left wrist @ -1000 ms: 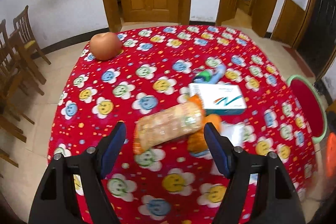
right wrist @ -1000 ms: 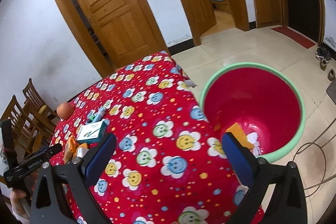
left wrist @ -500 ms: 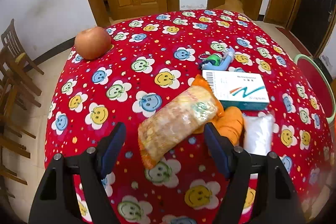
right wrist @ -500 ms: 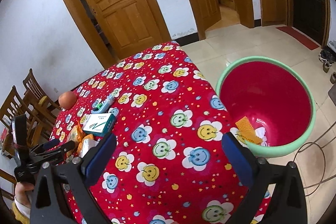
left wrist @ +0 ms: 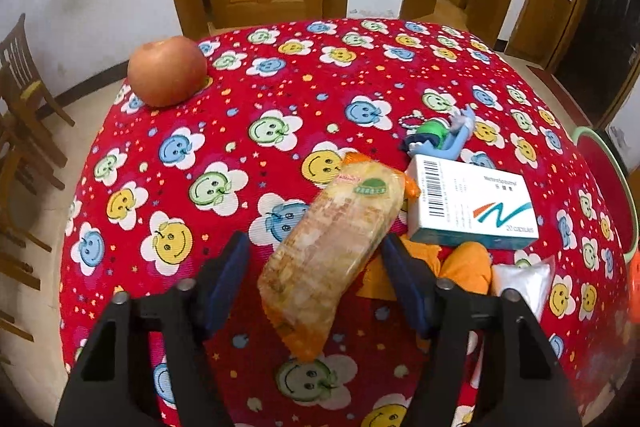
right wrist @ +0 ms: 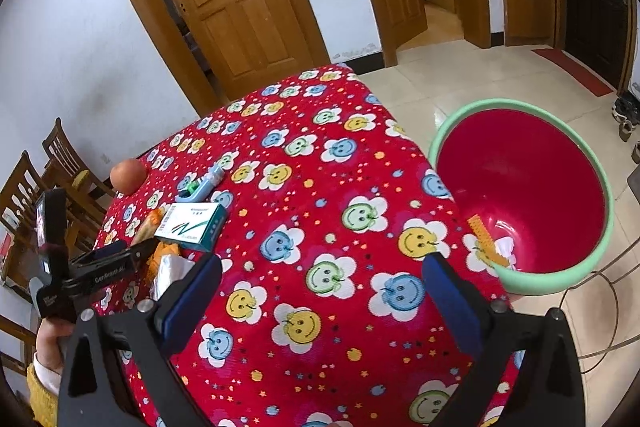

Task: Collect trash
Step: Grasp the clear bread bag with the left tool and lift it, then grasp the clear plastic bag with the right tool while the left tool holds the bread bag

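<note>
The table (left wrist: 280, 87) wears a red cloth with smiling flowers, and beside its edge on the floor stands the red bin (right wrist: 520, 187) with a green rim, some scraps already lying at its bottom. The left gripper (left wrist: 314, 267) is low over the cloth; its jaws have just been closing and now stand at a middle width on both sides of the snack packet (left wrist: 336, 247), which lies flat in the near middle of the table. The right pad looks very close to the packet's edge, but I see no squeeze in the film, so I judge it is not gripped yet. The right gripper (right wrist: 320, 291) has its jaws wide with nothing between them, above bare cloth near the bin.

The packet looks light, soft and glossy, so it may slide or crumple, and the contents may crack if pressed hard. I would take it across the full middle, not at the thin sealed ends. Next to it lie a white medicine box (left wrist: 472, 211), stiff and easy to pinch, some orange wrapping (left wrist: 464, 263), a small clear bag (left wrist: 524, 279), and further away a blue-green toy (left wrist: 436, 139) and an apple (left wrist: 166, 71)
</note>
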### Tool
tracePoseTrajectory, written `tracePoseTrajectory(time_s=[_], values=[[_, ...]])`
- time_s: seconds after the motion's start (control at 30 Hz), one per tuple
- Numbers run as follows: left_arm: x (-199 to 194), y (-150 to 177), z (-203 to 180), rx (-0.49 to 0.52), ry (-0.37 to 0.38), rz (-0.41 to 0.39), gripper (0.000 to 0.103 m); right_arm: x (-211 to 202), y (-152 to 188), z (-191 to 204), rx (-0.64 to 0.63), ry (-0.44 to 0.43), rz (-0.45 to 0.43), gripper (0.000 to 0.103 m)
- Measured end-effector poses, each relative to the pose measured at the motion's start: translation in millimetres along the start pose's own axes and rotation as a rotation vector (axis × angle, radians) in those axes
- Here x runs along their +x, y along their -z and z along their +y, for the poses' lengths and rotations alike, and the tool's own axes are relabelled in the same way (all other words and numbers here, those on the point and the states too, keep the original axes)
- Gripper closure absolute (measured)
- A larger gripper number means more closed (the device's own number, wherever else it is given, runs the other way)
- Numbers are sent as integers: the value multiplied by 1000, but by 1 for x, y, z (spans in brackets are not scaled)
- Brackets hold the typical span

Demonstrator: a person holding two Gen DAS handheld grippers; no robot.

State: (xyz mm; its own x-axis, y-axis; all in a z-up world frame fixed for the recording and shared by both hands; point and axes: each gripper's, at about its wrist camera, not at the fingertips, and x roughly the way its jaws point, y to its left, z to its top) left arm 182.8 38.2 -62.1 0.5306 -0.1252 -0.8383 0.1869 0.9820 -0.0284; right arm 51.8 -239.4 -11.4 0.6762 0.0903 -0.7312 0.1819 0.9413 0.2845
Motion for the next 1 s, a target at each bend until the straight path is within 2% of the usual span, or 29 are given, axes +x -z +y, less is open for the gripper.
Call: tracePoseTrajectory(time_s=[0.27, 0.57, 0.8, 1.0], values=[[-3, 2, 1, -28, 38, -10, 52, 5, 4, 10, -22, -18, 15, 1], [-38, 16, 16, -109, 36, -72, 53, 8, 8, 30, -63, -54, 26, 1], [-70, 38, 37, -213, 11, -118, 53, 15, 15, 57, -117, -95, 47, 1], [-84, 55, 45, -262, -6, -135, 53, 25, 24, 85, -174, -125, 71, 1]])
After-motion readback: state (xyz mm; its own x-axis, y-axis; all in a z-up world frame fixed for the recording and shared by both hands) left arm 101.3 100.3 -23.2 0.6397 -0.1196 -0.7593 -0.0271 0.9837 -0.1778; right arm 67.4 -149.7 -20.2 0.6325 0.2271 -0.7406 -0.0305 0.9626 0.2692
